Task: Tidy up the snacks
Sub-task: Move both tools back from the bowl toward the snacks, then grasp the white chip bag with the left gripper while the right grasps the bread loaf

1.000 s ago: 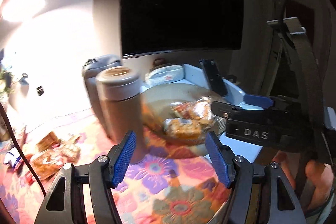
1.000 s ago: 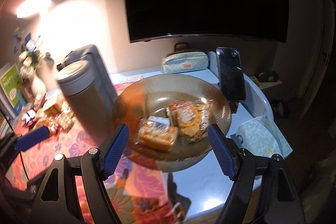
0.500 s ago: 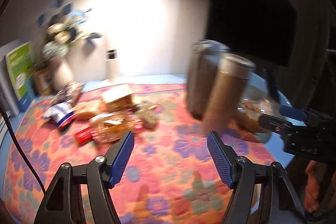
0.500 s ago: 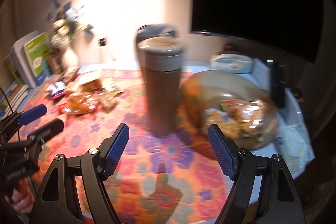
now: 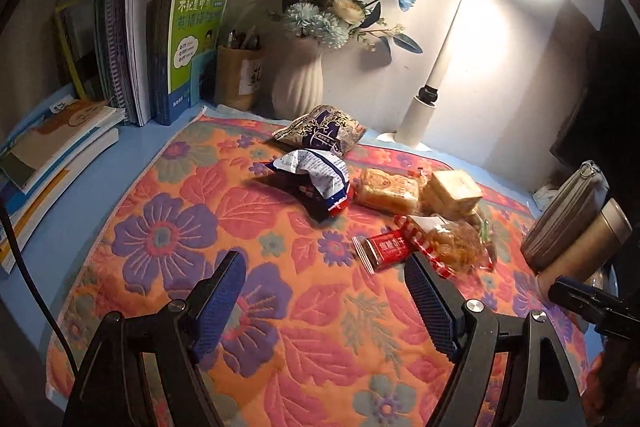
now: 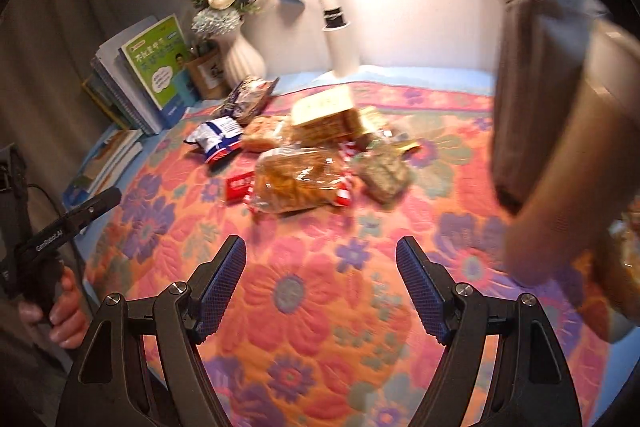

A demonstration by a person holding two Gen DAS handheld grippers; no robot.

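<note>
Both wrist views overlook the same snacks (image 5: pixel 392 203)

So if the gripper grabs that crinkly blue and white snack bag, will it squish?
Probably. The blue and white snack bag looks crumpled and puffy, so it should be light and cave in between the pads. Its shiny wrapper may slip a bit. The contents could crack if squeezed hard, though they are hidden.
</note>
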